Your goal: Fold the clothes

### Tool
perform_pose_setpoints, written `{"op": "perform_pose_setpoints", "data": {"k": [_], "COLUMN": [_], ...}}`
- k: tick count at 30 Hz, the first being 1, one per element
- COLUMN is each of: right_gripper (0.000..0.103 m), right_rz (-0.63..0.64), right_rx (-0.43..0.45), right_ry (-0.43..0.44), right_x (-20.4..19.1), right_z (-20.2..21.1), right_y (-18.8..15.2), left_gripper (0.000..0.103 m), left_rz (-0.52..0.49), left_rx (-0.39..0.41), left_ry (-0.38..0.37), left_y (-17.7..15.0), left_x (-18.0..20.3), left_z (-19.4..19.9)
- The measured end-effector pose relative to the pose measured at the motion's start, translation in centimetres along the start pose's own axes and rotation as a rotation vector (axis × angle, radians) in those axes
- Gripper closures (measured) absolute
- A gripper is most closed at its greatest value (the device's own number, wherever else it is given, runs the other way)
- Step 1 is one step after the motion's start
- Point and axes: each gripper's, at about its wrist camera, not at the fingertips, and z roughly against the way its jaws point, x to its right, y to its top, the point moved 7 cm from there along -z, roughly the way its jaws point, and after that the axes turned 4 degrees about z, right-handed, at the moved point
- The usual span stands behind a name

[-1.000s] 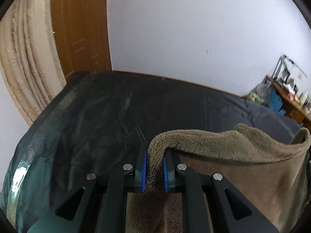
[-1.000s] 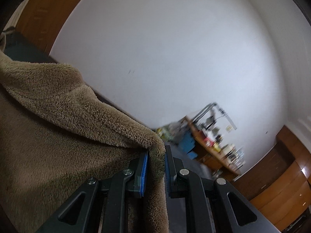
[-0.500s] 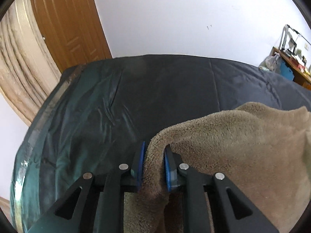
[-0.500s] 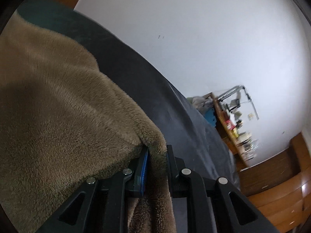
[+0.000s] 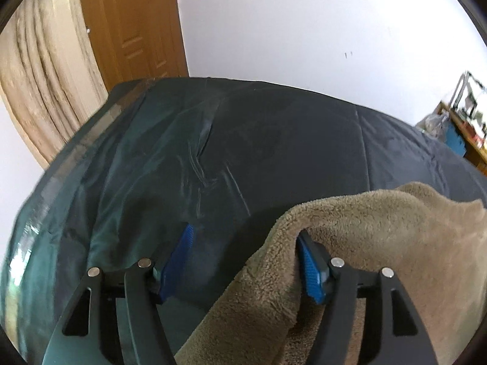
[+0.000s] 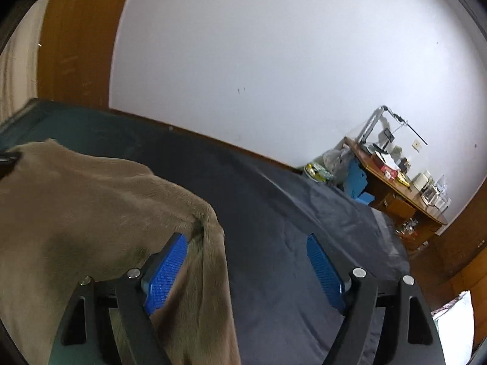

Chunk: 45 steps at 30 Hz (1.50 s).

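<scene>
Left wrist view: the left claw is opening, its jaws released; the brown fleece garment drapes over its right pad, on the dark bed.

Right wrist view: the right claw is opening, the fleece edge against its left pad only.

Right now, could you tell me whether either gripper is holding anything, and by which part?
Nothing is clamped: both grippers' jaws are opening, and the brown fleece garment merely drapes over one finger of each.
</scene>
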Motion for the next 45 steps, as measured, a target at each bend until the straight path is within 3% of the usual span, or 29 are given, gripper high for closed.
{"op": "perform_pose_setpoints", "data": {"k": [2,4,7,13,17,21,22,28,31,35,42,45], "right_gripper": [0.02,0.02,0.02,0.02,0.02,0.02,0.02,0.02,0.02,0.02,0.02,0.02], "right_rz": [0.025,0.063,0.112,0.114,0.089,0.031,0.028,0.095,0.086,-0.012,0.082,0.039], "right_rx": [0.0,-0.009,-0.041,-0.137,-0.163,-0.188,-0.193,-0.221,-0.245,-0.267,-0.224,-0.172], "right_ry": [0.016,0.031,0.045,0.132,0.172,0.203,0.178,-0.154,-0.261,-0.261,-0.246,-0.152], "right_x": [-0.4,-4.7,-6.9,-7.7,-8.1,-7.2,-6.6,-0.9,2.5,5.7,3.1,1.8], "right_z": [2.8,7.8,11.0,12.8,13.4,12.7,12.4,9.9,8.3,6.8,9.0,11.8], "right_y": [-1.7,-4.3,-7.8,-15.6,-17.8,-18.6,-18.6,-18.7,-18.8,-18.5,-17.6,-17.1], "left_gripper": [0.032,0.032,0.032,0.032,0.032,0.032,0.032,0.032,0.032,0.032,0.032,0.031], "left_rz": [-0.032,-0.066,-0.128,-0.251,-0.243,-0.237,-0.243,-0.218,-0.191,-0.189,-0.182,-0.173], "left_rx": [-0.003,0.003,0.025,0.058,0.01,-0.005,0.001,-0.022,-0.024,-0.019,-0.014,-0.02], "left_ry": [0.023,0.016,-0.051,-0.159,-0.215,-0.204,-0.186,-0.157,-0.15,-0.141,-0.117,-0.134], "left_y": [-0.4,-0.9,-1.9,-5.8,-7.4,-9.9,-10.7,-13.5,-13.6,-13.7,-13.2,-13.1], "left_x": [0.4,1.0,2.1,3.2,1.0,-0.7,-1.0,-2.9,-3.9,-4.1,-4.5,-4.7], "left_z": [0.5,2.0,5.2,11.1,10.5,10.3,10.3,10.9,10.4,9.7,8.3,8.2]}}
